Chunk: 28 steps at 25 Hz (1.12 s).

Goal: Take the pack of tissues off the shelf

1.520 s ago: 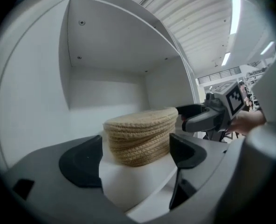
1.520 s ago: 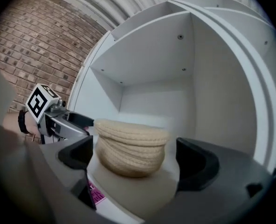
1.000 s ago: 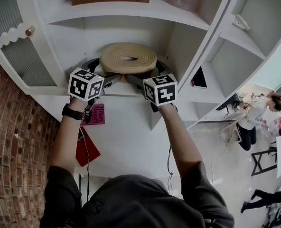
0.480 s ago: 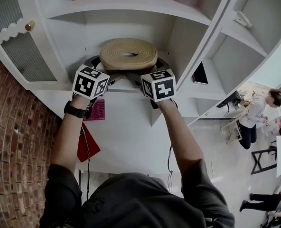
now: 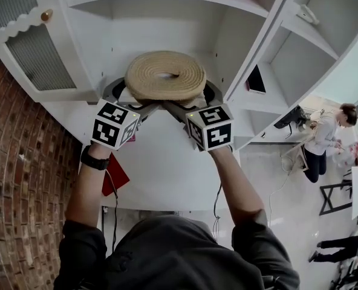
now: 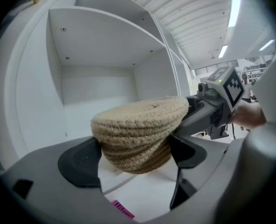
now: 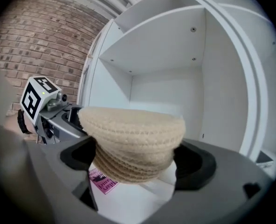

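- Tissue pack (image 5: 165, 77): round, wound in tan rope, with a hole in the top. It sits at the front lip of the open shelf compartment (image 5: 100, 47), caught between two grippers. In both gripper views its underside looks clear of the white board and one side is tipped up; full lift-off cannot be confirmed.
- Left gripper (image 6: 134, 157): jaws spread wide, both black pads pressed on the lower rope tiers. Clamped on the pack.
- Right gripper (image 7: 135, 160): same wide spread, pads against opposite flanks of the narrower base. Also clamped on the pack.
- Why two grippers (judgement): the pack is broad and soft-sided, so one claw stretched this wide has little margin. A second grip from the other side shares the load and checks the tilt.
- Why the low grip (judgement): the top flares out over the pads like a brim. The overhang likely guards against the pack slipping down.
- Approach: the grippers converge from left and right, with the marker cubes (image 5: 114, 124) near each other under the pack.
- Pink label (image 7: 103, 181): lies on the white surface below the pack, untouched.
- Step in hand (judgement): drawing the pack out of the compartment toward the person. The task is near done once it clears the lip.
- Risk: an uneven pull between the hands tips the pack further, and the rope may compress and loosen the hold.
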Tool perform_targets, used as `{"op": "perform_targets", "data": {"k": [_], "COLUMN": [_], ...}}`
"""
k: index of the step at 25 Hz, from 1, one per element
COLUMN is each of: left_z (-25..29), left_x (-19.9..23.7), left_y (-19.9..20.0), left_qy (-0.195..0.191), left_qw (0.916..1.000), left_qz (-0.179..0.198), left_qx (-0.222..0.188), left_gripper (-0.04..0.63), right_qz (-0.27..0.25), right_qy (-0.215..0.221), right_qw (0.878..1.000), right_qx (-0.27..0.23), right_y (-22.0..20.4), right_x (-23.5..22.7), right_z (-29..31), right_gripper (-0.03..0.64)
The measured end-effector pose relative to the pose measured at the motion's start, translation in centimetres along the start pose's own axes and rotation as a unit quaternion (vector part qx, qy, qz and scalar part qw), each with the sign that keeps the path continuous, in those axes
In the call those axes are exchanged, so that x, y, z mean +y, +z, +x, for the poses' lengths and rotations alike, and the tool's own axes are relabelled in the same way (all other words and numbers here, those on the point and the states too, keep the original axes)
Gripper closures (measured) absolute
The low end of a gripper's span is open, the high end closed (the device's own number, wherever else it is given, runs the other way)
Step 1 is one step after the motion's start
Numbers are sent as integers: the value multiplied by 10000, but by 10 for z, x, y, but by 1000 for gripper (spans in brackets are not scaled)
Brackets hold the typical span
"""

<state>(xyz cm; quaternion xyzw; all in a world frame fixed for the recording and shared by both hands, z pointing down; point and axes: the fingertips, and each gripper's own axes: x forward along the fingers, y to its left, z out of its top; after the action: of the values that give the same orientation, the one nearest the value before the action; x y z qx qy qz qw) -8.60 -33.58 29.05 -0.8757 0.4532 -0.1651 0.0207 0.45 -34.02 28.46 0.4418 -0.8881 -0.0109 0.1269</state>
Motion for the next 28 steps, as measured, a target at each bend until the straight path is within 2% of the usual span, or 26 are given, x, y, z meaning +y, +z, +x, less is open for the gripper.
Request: {"op": "perform_targets", "data": {"k": [19,24,28], "left_z": [-103,-109,-96], "left_x": [-65,-80,-86], "left_y": [-39,-63,-95], "left_qy": [242,274,206], "left_qw": [9963,9955,9971], "left_qz": [332,406,243], "left_qx": [-759,-807,-686], "left_gripper": [135,135,136], "right_qz": [-654,-740,-705], "right_qy": [-143,-128,-95], "right_qw": [9949,9942,9956], "right_qx": [-755,-772,-604], "right_y": [-27,-52,-85], "right_x": [94,105,107], "right_z": [-87,-94,-86], "right_gripper": [98,98,98]}}
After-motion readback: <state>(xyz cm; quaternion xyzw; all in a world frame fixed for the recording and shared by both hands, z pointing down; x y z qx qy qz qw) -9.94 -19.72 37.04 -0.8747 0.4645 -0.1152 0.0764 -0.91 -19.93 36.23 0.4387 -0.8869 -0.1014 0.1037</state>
